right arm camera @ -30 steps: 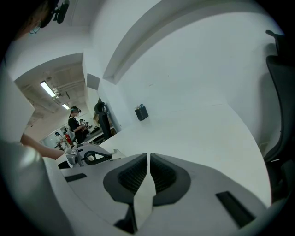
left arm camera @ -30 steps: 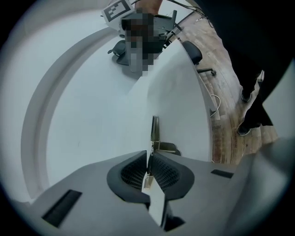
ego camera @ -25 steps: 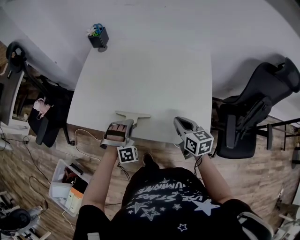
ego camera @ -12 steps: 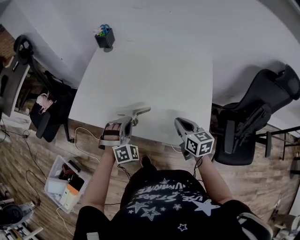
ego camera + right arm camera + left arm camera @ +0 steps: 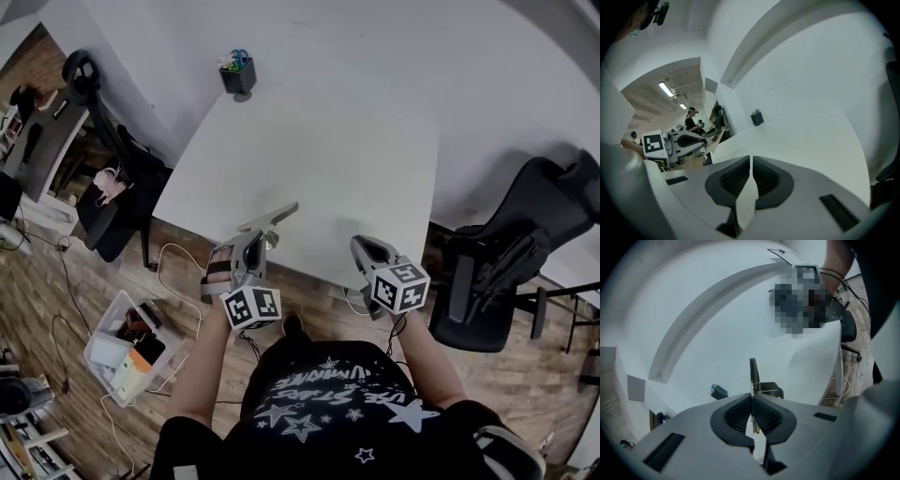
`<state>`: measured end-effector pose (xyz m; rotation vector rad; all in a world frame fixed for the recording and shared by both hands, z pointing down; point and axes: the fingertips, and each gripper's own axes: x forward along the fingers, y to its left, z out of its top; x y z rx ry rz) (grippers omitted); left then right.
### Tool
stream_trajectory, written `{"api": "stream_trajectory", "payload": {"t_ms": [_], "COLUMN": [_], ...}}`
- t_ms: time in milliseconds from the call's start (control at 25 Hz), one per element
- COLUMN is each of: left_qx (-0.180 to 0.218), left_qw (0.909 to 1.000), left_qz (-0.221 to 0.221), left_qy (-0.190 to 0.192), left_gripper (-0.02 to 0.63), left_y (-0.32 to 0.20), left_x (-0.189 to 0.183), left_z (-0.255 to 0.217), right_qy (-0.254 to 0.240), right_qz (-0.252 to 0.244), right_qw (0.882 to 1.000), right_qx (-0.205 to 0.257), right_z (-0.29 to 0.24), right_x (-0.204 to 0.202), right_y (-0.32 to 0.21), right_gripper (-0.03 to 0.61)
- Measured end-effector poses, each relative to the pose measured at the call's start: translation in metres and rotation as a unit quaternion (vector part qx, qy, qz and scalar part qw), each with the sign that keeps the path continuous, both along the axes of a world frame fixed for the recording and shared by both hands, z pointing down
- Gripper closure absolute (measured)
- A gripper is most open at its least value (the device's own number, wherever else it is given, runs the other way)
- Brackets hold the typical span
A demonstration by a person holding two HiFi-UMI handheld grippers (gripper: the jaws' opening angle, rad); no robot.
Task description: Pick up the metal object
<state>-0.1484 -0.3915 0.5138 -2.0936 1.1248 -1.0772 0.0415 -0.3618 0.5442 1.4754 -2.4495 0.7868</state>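
- A second ago the flat, pale grey, T-shaped metal object (image 5: pixel 272 218) lay level near the front edge of the white rectangular table (image 5: pixel 328 141). Now it is tipped, its far end raised toward the right, and the whole scene has shifted rightward in the head view.
- We count two grippers. The left gripper (image 5: pixel 258 239) is clenched on the metal object; the right gripper (image 5: pixel 361 246) sits closed and empty just off the table's front edge.
- Each gripper carries one cube with square markers, so two cubes in all.
- We count one metal object, one table, and one small black pen holder (image 5: pixel 238 75) at the far left corner of the table, well apart from the grippers.
- We count two dark chairs: a black office chair (image 5: pixel 525 244) to the right of the table and another at its left.
- One clear plastic box (image 5: pixel 122 347) of odds and ends sits on the wooden floor, left of the person.
- Only the head view shows the object's T shape.
- The left gripper view shows the left gripper (image 5: pixel 751 399) with its ribbed pads pressed on the metal object (image 5: pixel 753 373), which appears edge-on as a thin upright strip. The pen holder (image 5: pixel 718 391) lies beyond.
- The right gripper view shows the right gripper (image 5: pixel 750 164) with its pads together and nothing between them. It also shows the pen holder (image 5: pixel 756 117).
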Motion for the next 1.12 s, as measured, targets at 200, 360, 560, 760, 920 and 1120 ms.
{"api": "stream_trajectory", "payload": {"t_ms": [200,360,560,760,920,1120], "left_qx": [-0.012,-0.033,-0.043,-0.042,-0.048,-0.052], "left_qw": [0.9969,0.9888,0.9744,0.9624,0.9471,0.9321], "left_qz": [-0.059,-0.105,-0.152,-0.184,-0.215,-0.252], "left_qy": [0.051,0.101,0.160,0.195,0.234,0.255], "left_gripper": [0.592,0.592,0.592,0.592,0.592,0.592], "left_y": [0.028,0.057,0.102,0.150,0.189,0.233], "left_x": [-0.013,-0.021,-0.028,-0.030,-0.026,-0.029], "left_z": [-0.015,-0.023,-0.031,-0.039,-0.039,-0.035], "right_qy": [-0.002,-0.009,-0.006,-0.005,-0.007,-0.008], "right_qz": [-0.026,-0.049,-0.075,-0.097,-0.112,-0.130], "right_qw": [1.000,0.999,0.997,0.995,0.993,0.991], "right_qx": [0.011,0.019,0.026,0.033,0.034,0.034], "right_z": [-0.010,-0.017,-0.020,-0.025,-0.025,-0.026], "right_x": [-0.002,-0.004,-0.004,0.001,0.011,0.018], "right_y": [0.015,0.033,0.069,0.109,0.143,0.177], "right_gripper": [0.526,0.526,0.526,0.526,0.526,0.526]}}
